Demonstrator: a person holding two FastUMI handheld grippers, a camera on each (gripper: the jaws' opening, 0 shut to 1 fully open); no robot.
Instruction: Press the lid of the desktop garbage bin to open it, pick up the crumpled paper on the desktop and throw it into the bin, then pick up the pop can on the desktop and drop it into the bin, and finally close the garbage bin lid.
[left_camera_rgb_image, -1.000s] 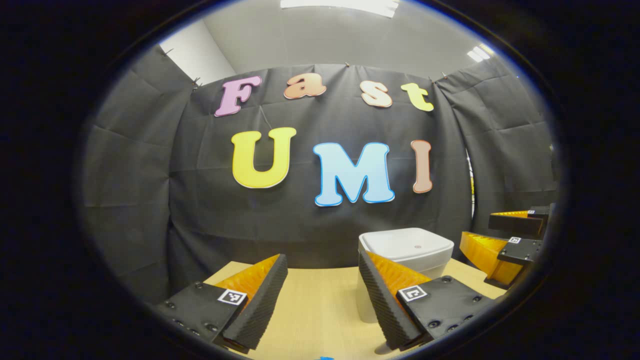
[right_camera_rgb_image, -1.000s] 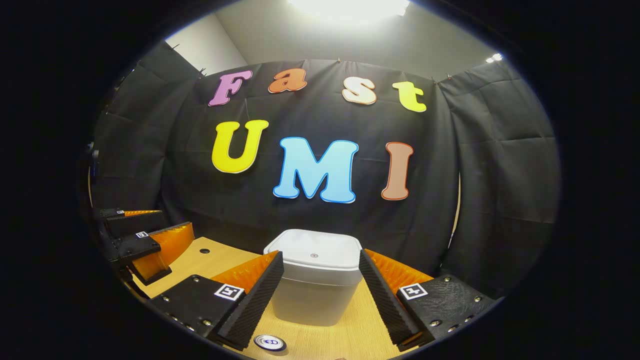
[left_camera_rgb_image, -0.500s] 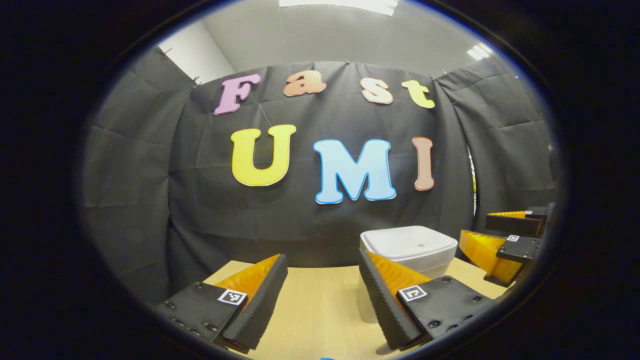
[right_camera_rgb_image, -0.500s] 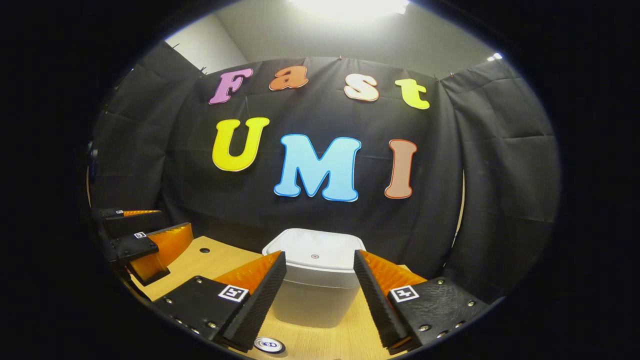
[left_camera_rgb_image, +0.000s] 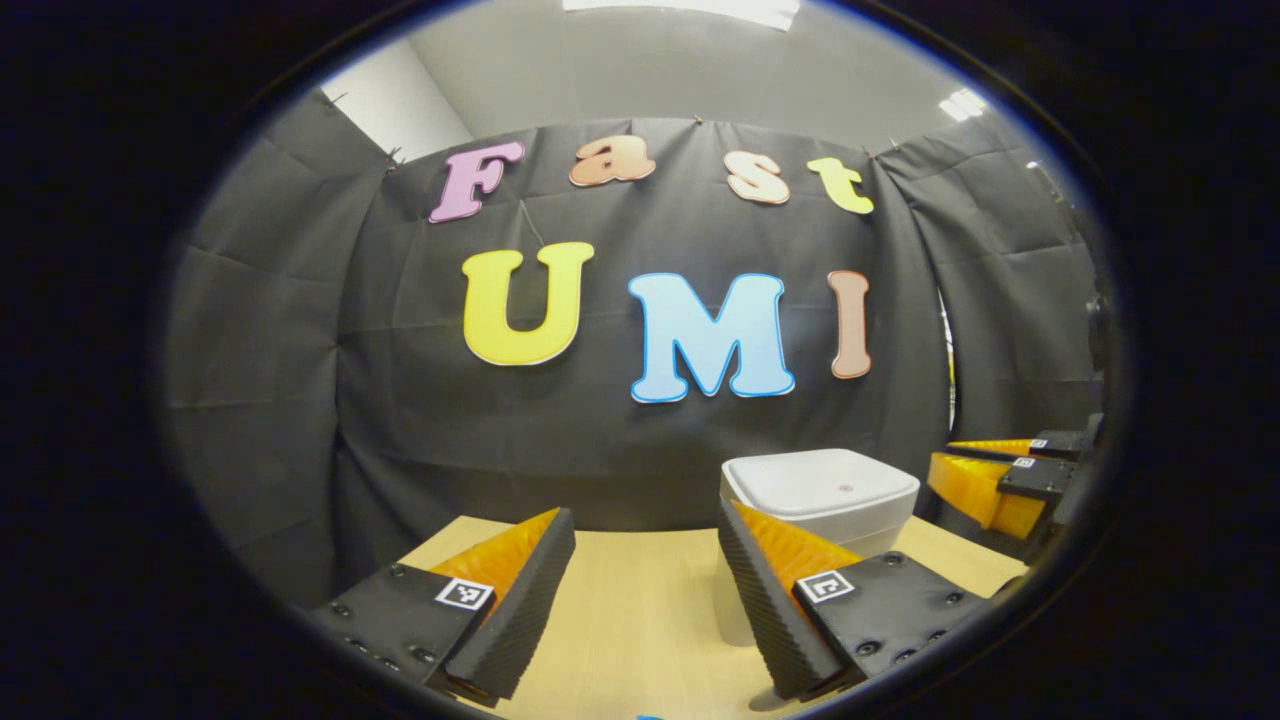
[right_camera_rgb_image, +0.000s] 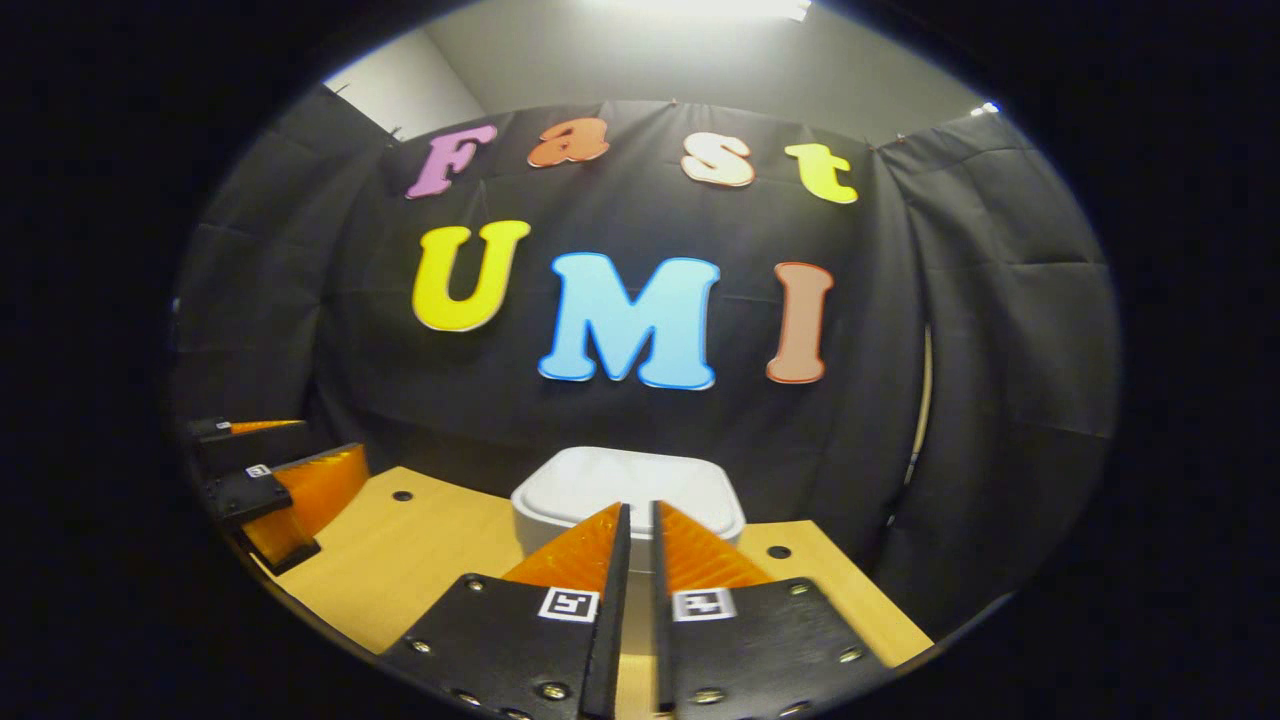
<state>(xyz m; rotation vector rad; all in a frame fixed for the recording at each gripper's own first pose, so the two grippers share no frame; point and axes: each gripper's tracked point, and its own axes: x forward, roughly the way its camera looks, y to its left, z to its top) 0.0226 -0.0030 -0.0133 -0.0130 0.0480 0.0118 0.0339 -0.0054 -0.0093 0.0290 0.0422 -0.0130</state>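
Note:
The white desktop garbage bin (left_camera_rgb_image: 820, 490) stands on the wooden table with its lid down, ahead and to the right of my left gripper (left_camera_rgb_image: 645, 512). That gripper hovers open over the table, with nothing between its fingers. In the right gripper view the bin (right_camera_rgb_image: 580, 490) sits straight ahead. My right gripper (right_camera_rgb_image: 640, 507) is shut, with only a thin slit between its fingers and nothing held, and its tips sit in front of the lid's near edge. The right gripper (left_camera_rgb_image: 990, 475) also appears in the left gripper view beside the bin. The left gripper (right_camera_rgb_image: 290, 480) appears at the far left.
The wooden table (right_camera_rgb_image: 400, 560) has a small round hole (right_camera_rgb_image: 402, 495) left of the bin and another hole (right_camera_rgb_image: 778, 551) to its right. Black cloth walls close the booth right behind the bin.
My right gripper has shut from wide open and moved closer to the bin, higher against its lid. The round can top at the bottom has left the view. The left gripper barely moved.

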